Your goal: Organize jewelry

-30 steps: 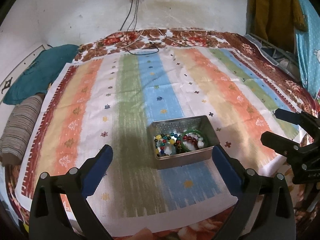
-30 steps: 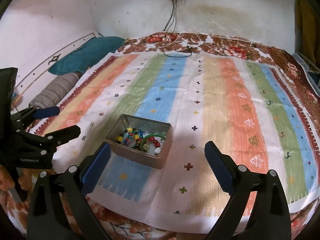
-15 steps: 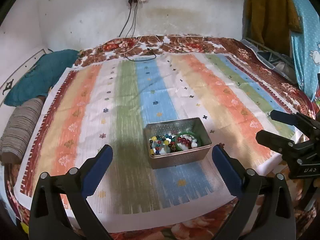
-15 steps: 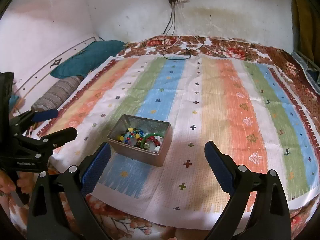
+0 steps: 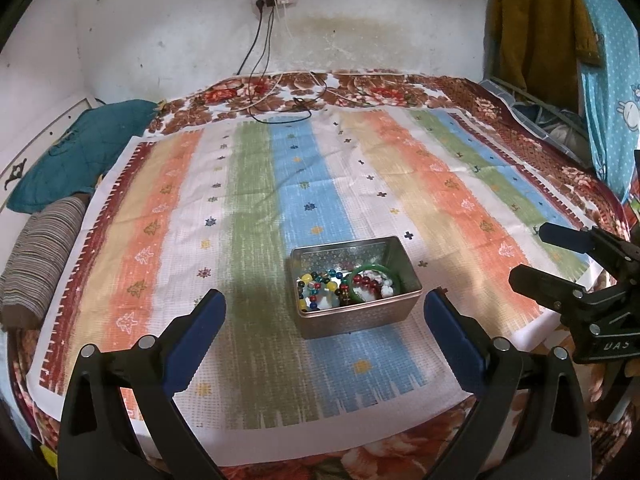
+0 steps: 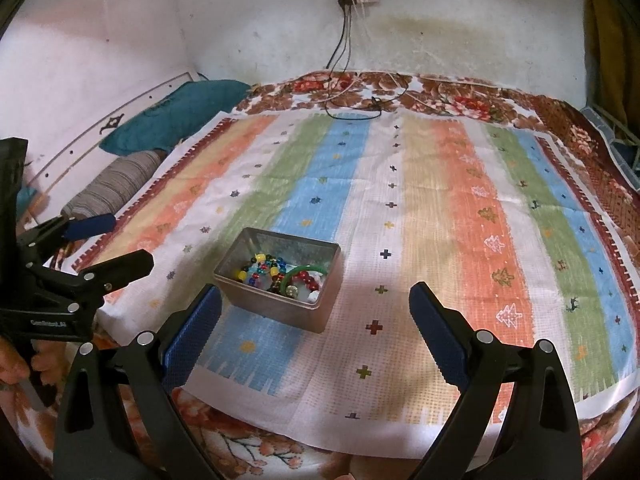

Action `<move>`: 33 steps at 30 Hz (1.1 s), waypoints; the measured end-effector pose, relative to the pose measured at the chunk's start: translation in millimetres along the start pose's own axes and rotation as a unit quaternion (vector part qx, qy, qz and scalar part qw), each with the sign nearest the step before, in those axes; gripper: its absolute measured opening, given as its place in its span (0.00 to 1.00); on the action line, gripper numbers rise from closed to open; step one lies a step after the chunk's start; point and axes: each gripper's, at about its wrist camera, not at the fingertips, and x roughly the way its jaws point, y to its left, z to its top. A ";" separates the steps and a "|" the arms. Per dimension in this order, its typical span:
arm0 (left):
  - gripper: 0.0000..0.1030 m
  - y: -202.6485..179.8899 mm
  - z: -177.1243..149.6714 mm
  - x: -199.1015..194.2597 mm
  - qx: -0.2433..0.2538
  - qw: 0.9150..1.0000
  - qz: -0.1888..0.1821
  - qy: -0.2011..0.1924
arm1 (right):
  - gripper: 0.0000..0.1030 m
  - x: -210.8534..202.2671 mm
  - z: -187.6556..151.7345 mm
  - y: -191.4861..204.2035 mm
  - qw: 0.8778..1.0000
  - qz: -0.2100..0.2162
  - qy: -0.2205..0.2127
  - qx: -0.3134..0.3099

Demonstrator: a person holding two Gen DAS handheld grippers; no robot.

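You hold the left gripper point(image 5: 324, 320) and right gripper point(image 6: 314, 310) spread wide and empty above the bed's striped cloth point(image 5: 256, 184), both aimed at the rectangular metal tin point(image 5: 356, 318) where the green bangle point(image 5: 374, 269) and mixed beads point(image 5: 318, 286) sit, probably ready for picking.

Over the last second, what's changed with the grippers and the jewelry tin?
Both grippers pulled back from the metal tin, so it looks smaller and farther. The left gripper and right gripper stayed open and empty. The green bangle and beads remain inside the tin, unmoved on the striped cloth.
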 end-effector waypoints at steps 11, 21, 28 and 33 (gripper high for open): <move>0.95 -1.0 0.1 0.0 0.002 1.000 0.000 -0.001 | 0.93 2.5 0.8 -2.9 1.000 0.001 -0.005 0.008; 0.95 -1.1 -0.1 -0.4 0.003 1.000 0.000 -0.001 | 0.93 3.4 0.6 -2.9 1.000 -0.003 -0.006 0.007; 0.95 -1.6 -0.2 -0.2 0.003 1.000 0.001 0.000 | 0.93 4.0 0.5 -2.6 1.000 -0.002 -0.005 0.006; 0.95 -1.3 -0.1 -0.2 0.003 1.000 0.001 0.000 | 0.93 3.8 0.3 -2.4 1.000 -0.002 -0.006 0.003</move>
